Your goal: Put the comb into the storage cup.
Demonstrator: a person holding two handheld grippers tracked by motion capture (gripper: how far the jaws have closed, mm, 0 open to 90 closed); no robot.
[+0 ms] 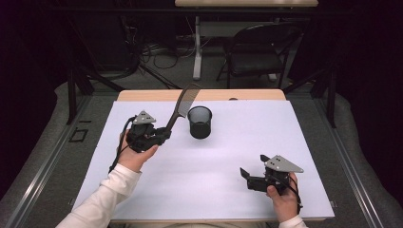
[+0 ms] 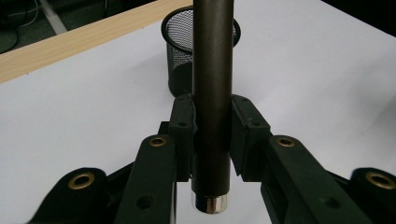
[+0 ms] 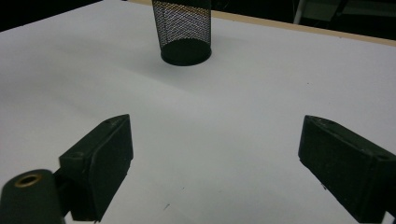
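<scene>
Left claw, left of centre in the high view, is clamped on the handle of a dark comb. Comb sticks up and to the right from the claw, tilted, toothed end in the upper middle of the frame above the far worktop edge. In the left gripper view the comb handle runs straight up the middle of the frame, both pads pressed against its sides, silver end cap poking out at the bottom centre.

Black mesh cup stands upright on the white worktop, centre of the high view, just right of the comb, open end up. Comb is above the worktop, beside the cup, not inside it as far as the high view shows. In the left gripper view the mesh cup sits behind the handle, upper centre.

Right claw, lower right of the high view, jaws spread wide, nothing between them, pointing left across the worktop. In the right gripper view the two black jaws are well apart at lower left and lower right, bare white worktop between them; mesh cup at top centre, well away.

A black chair stands behind the worktop, upper right of centre.
</scene>
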